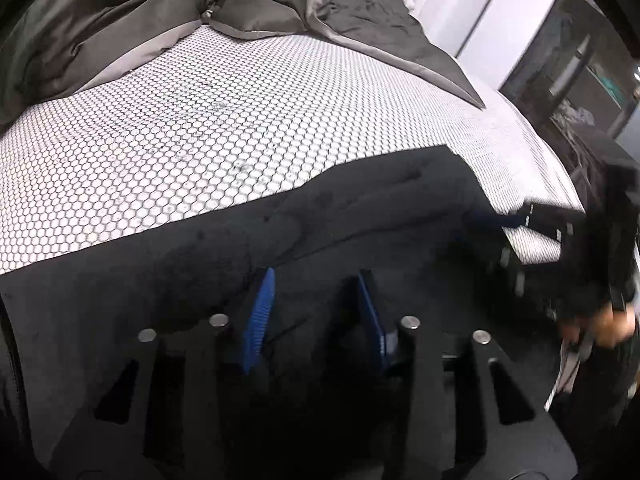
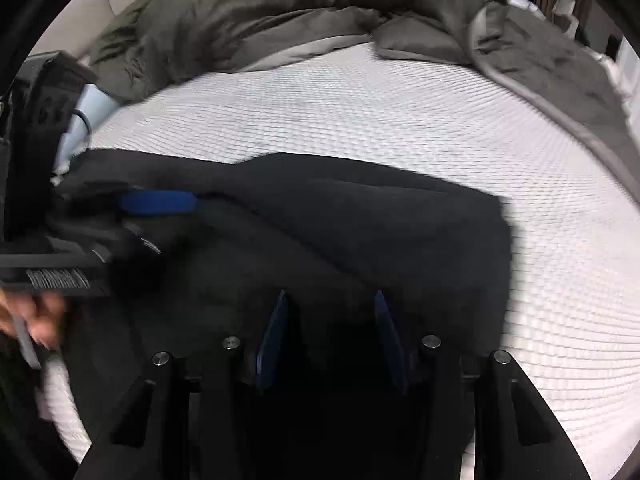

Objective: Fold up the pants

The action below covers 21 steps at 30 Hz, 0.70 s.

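Black pants lie spread across the near part of a white honeycomb-patterned mattress. My left gripper hangs low over them, its blue pads apart with only dark cloth showing below the gap; it looks open. In the right wrist view the same pants fill the foreground. My right gripper stands over them too, pads apart, inner faces bare. At the pants' right edge a blurred blue finger of the right gripper shows. The left gripper's blue finger lies level over their left part.
A rumpled olive-grey duvet and a darker blanket are heaped along the far side of the bed. The same duvet appears in the right view. A person's hand grips the left tool. Shelving stands beyond the bed's right edge.
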Available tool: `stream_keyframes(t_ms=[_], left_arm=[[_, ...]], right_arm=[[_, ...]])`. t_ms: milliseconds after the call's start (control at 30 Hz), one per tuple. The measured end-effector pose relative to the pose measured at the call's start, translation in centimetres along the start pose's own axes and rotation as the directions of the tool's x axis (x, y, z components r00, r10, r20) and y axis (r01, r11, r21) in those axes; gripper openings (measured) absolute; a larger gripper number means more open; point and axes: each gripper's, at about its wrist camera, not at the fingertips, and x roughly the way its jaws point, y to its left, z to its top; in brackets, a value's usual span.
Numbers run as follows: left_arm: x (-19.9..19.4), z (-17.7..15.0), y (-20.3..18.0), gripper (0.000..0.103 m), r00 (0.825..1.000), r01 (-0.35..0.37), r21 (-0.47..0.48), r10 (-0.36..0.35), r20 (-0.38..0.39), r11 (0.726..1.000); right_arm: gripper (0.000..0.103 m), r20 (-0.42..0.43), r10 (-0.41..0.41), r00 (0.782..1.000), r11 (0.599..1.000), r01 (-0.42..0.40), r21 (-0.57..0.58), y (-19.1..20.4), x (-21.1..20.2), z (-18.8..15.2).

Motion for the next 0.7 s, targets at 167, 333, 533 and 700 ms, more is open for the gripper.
stream_keyframes(t_ms=[167, 333, 533, 700], left_arm=[[-3.4, 1.0, -0.5, 0.043, 0.998, -0.042, 0.015, 0.041, 0.045, 0.999], [-0.5, 2.7, -1.0, 0.053, 0.997, -0.051, -0.037, 0.053, 0.056, 0.998], [-0.1, 1.9, 1.4, 0.028, 0.997, -0.012, -0.136, 0.023, 0.075, 0.991], [-3.6, 1.8, 2.0, 0.03, 0.989, -0.013, -0.213, 0.044, 0.138, 0.977]], right_arm=[[0.046, 0.083, 0.073, 0.994, 0.996, -0.078, 0.053, -2.1, -2.2, 0.0], [0.046, 0.119, 0.196, 0.973, 0.98, -0.2, 0.019, 1.4, -1.4, 2.1], [0.046, 0.033, 0.033, 0.999, 0.998, -0.034, 0.055, -0.3, 0.9, 1.4], [0.046, 0.047, -0.08, 0.996, 0.986, 0.072, 0.15, -5.2, -1.2, -0.9]])
